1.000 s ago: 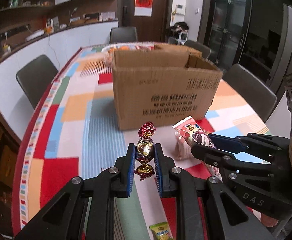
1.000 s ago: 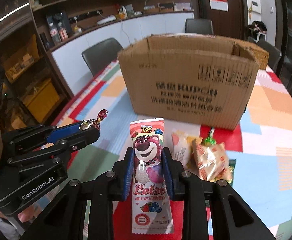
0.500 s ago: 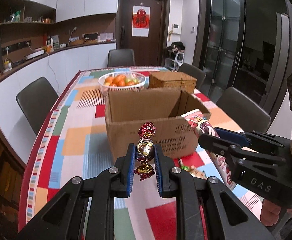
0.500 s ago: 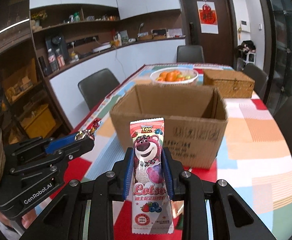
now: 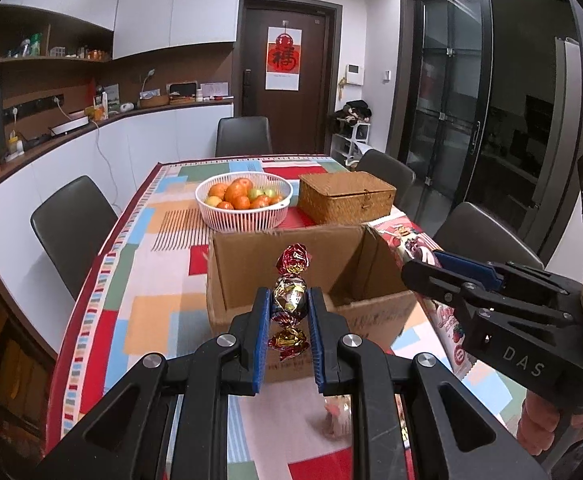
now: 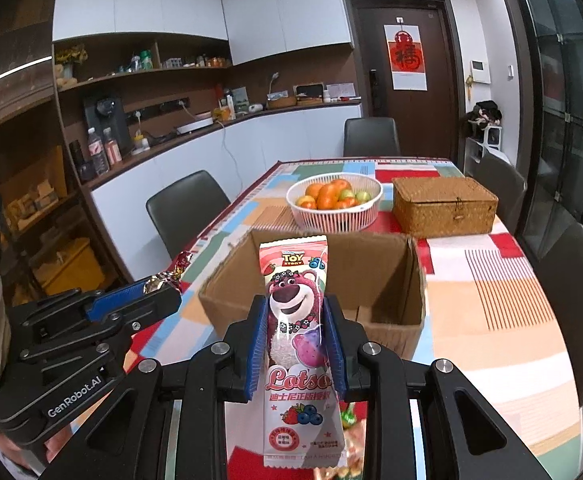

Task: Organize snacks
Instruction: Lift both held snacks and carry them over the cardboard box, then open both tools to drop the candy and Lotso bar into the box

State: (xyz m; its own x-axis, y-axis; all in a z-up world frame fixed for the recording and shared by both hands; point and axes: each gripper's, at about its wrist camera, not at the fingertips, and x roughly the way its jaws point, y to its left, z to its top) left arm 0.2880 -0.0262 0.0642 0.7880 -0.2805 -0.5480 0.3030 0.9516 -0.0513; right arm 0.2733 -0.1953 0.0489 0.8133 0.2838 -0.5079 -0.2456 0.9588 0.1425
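Note:
My left gripper (image 5: 290, 312) is shut on a foil-wrapped candy (image 5: 290, 298) with red and gold twisted ends, held above the near wall of the open cardboard box (image 5: 251, 268). My right gripper (image 6: 295, 332) is shut on a pink Lotso snack packet (image 6: 295, 320), held upright above the box's (image 6: 371, 280) near edge. The right gripper (image 5: 447, 276) shows at the right of the left wrist view with the packet (image 5: 407, 240). The left gripper (image 6: 159, 296) shows at the left of the right wrist view. The box looks empty inside.
A white basket of oranges (image 5: 244, 204) and a wicker box (image 5: 347, 196) stand behind the cardboard box on the patchwork tablecloth (image 5: 139, 280). Loose snack packets (image 5: 337, 416) lie on the table below the grippers. Dark chairs (image 5: 71, 224) stand around the table.
Both grippers have risen with their snacks, from table level in front of the box to above its near edge. The box's open inside now shows.

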